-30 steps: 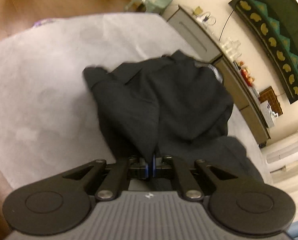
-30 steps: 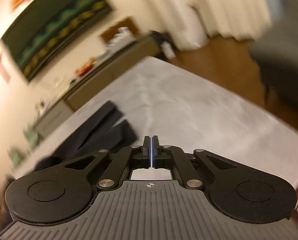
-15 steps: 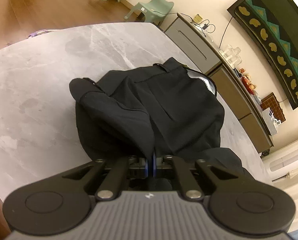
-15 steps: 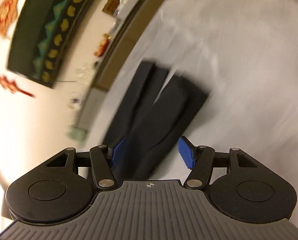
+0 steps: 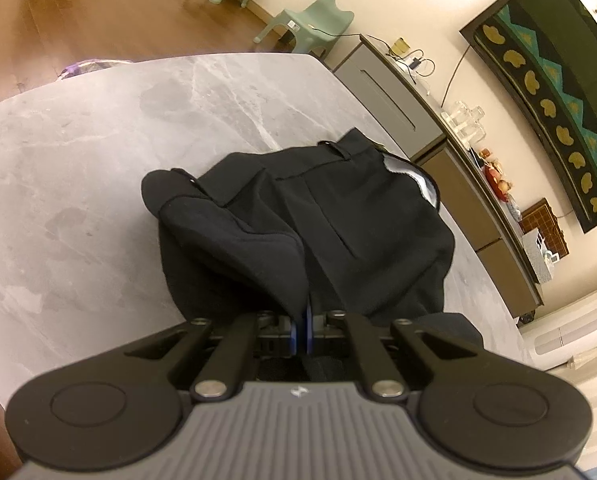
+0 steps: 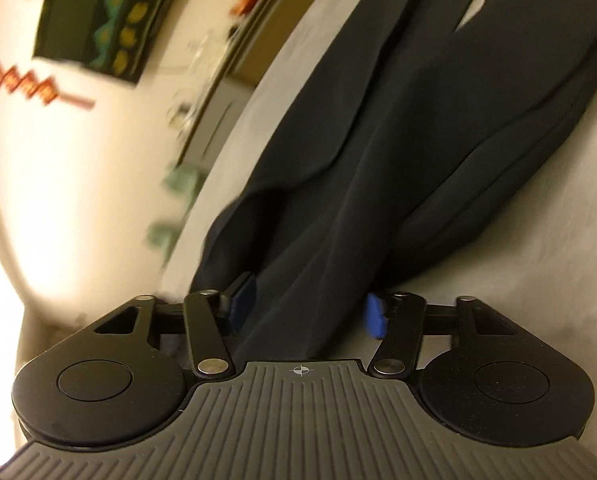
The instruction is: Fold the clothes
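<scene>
On the tabletop: a pair of black fabric trousers point(image 5: 362, 236) lies on the grey marble-patterned tabletop point(image 5: 98, 184), bunched at the waistband end and stretched out at the leg end.
Waist end: the left wrist view shows the waistband, belt loops and a pale lining at the far side; one flap of cloth is drawn up off the pile toward the camera.
Left claw point(image 5: 302, 330): clenched on that raised flap of the trousers, blue pads almost meeting with the cloth pinched between them.
Leg end: the right wrist view shows both legs point(image 6: 438, 128) running away across the tabletop, partly overlapping and not squared up; the hems are out of frame.
Right claw point(image 6: 306, 312): its jaws are closing around a band of leg cloth that lies between the blue pads; the pads do not look to be pressing on it yet.
Done so far: trousers are laid out and one end is gripped; no neat fold is visible.
Left to do: by my judgement nearly everything, namely securing the leg, aligning the legs, then folding lengthwise and over.
</scene>
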Demonstrator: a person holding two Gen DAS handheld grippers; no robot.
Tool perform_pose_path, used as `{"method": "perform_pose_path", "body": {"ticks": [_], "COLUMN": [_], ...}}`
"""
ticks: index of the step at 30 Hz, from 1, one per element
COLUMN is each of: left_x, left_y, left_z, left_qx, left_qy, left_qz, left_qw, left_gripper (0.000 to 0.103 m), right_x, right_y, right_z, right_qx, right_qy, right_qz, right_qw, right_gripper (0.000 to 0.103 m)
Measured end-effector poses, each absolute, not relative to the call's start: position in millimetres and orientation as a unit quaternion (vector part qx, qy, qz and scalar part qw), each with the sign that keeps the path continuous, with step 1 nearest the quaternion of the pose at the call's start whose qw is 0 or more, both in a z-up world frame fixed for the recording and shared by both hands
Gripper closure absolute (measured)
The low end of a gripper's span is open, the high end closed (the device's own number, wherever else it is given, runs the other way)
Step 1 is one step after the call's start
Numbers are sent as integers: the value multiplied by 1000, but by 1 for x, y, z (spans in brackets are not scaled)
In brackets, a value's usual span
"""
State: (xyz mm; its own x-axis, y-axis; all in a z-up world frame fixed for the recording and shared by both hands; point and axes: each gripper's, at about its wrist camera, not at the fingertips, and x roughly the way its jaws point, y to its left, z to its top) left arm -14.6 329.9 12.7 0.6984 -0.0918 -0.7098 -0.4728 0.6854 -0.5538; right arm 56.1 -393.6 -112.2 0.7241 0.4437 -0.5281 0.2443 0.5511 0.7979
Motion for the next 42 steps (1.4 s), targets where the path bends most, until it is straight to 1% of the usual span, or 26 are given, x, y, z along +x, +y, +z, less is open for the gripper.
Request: {"method": "perform_pose_path", "body": {"ticks": [2,4,5,8,9,10,11,12,14,16,18,19,20,21,24,27,30,32,33,35,37,38,40,41,42], "left_x": [-8,4,8,-9,-21,-31,-40,-48,-59,-65,-68,-69,-69,-67,-61,-56,-54,-54,-54,-56,-59,-61,-64,-66,-69], "left_y": [329,324,322,314,314,317,320,325,337,349,355,356,355,352,344,338,335,335,334,335,336,337,340,341,344], "left_z": [12,18,26,75,86,87,85,74,47,23,10,8,8,9,12,7,3,1,0,-4,-7,-7,-8,-7,-5], "left_qx": [-376,-366,-363,-358,-358,-364,-370,-375,-382,-383,-375,-372,-369,-366,-354,-341,-325,-318,-315,-313,-312,-313,-314,-314,-316], "left_qy": [373,369,352,237,216,218,225,249,305,348,371,376,377,376,374,384,395,401,404,410,414,414,412,410,406], "left_qz": [110,101,95,49,34,26,21,31,61,97,123,132,137,142,155,169,180,186,189,192,196,199,206,210,217], "left_qw": [841,848,857,902,908,905,901,892,870,850,841,838,838,839,843,841,840,839,838,835,832,832,830,830,830], "left_gripper": [99,99,99,99,99,99,99,99,99,99,99,99,99,99,99,99,99,99,98,98,96,94,92,90,86], "right_x": [59,58,55,16,-1,-17,-37,-56,-84,-100,-105,-105,-105,-105,-110,-114,-117,-109,-99,-81,-65,-58,-54,-55,-56], "right_y": [-396,-398,-400,-399,-397,-395,-393,-390,-382,-374,-370,-371,-372,-374,-393,-400,-393,-385,-379,-375,-383,-387,-395,-399,-403], "right_z": [-111,-102,-87,-12,15,32,40,38,12,-26,-61,-71,-77,-84,-75,-57,-42,-35,-35,-40,-52,-58,-64,-63,-62], "right_qx": [452,440,424,360,338,321,305,290,269,257,259,259,259,259,296,269,194,134,99,45,30,26,14,7,-1], "right_qy": [367,352,323,175,125,107,111,123,184,262,333,350,358,366,344,308,283,278,281,291,340,367,385,396,408], "right_qz": [25,7,2,35,56,65,70,72,66,57,67,67,63,60,25,-52,-111,-113,-109,-99,-78,-66,-53,-55,-57], "right_qw": [813,827,846,916,931,939,943,946,943,928,904,898,895,892,891,911,933,944,948,950,937,927,921,916,911], "right_gripper": [99,102,103,103,103,103,103,103,103,103,98,95,81,80,70,70,70,69,64,59,57,55,56,55,56]}}
